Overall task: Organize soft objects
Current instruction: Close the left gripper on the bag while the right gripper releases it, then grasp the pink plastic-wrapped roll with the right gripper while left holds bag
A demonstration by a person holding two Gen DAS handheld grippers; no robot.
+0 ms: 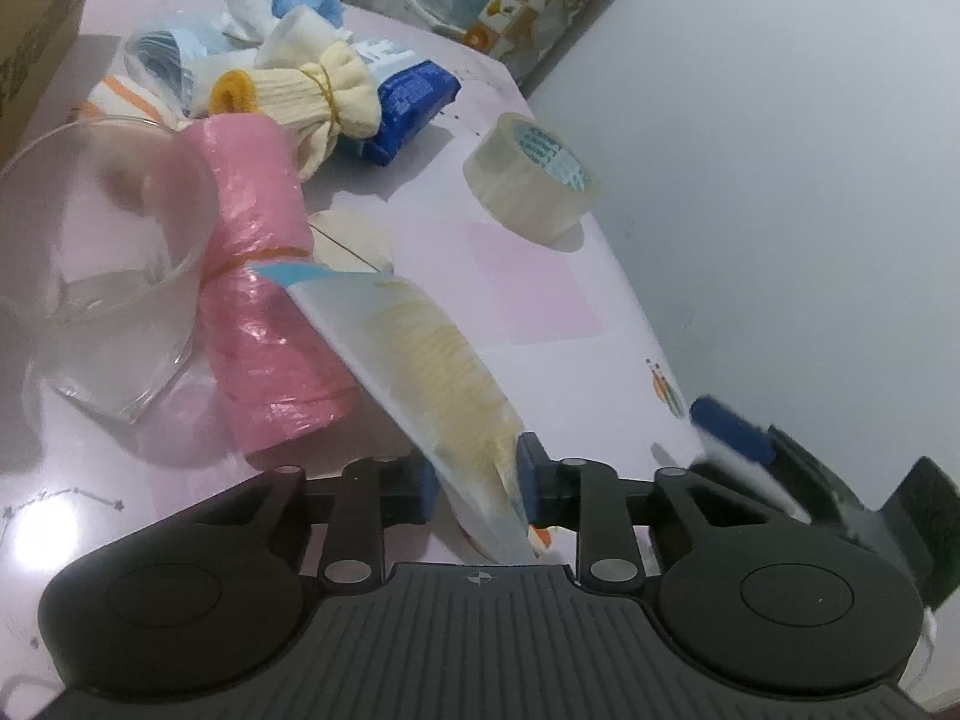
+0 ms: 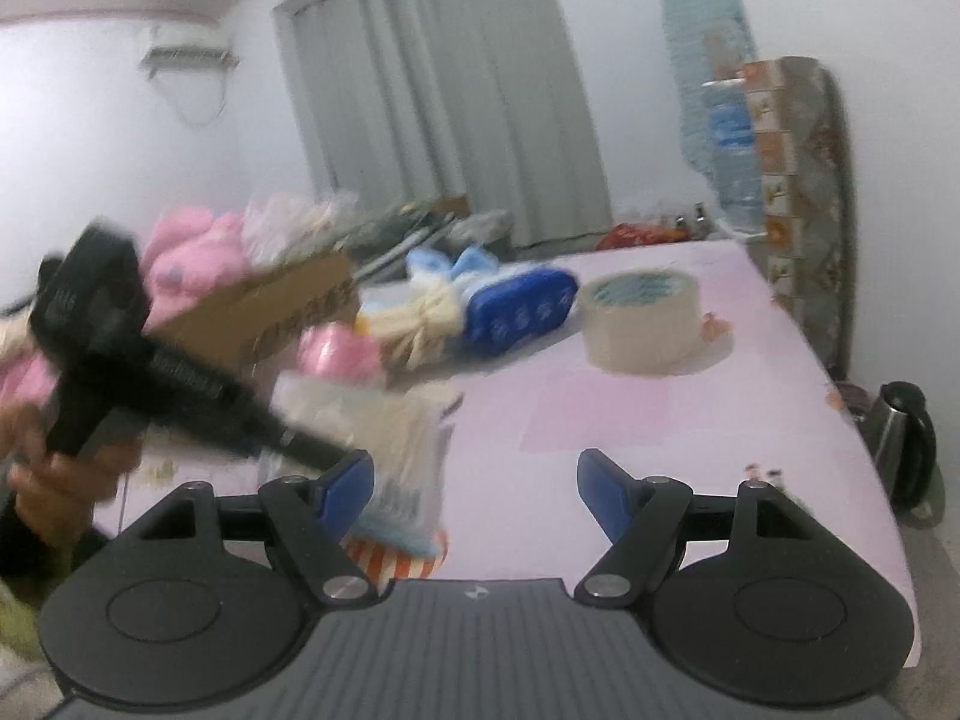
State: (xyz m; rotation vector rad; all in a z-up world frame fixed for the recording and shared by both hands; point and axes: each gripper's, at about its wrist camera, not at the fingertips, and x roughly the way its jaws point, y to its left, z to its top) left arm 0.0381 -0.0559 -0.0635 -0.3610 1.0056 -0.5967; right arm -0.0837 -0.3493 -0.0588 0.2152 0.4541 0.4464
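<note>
Cotton pads in a clear packet (image 1: 444, 372) sit pinched between the blue pads of the left hand-held gripper (image 1: 477, 480), the packet slanting up and to the left over the pink counter (image 1: 540, 300). Just left lies a pink roll of bags (image 1: 258, 312) beside a clear glass (image 1: 102, 252); farther off are a tied cream cloth bundle (image 1: 312, 96), a blue packet (image 1: 414, 102) and a tape roll (image 1: 531, 177).

From the right wrist, the right hand-held gripper (image 2: 474, 492) stands wide apart and empty, the same packet (image 2: 390, 450) blurred near its left finger. A cardboard box (image 2: 282, 312) sits at far left.

The step appears to be picking up the pads; next the packet likely needs carrying to wherever the soft things belong, perhaps that box.
</note>
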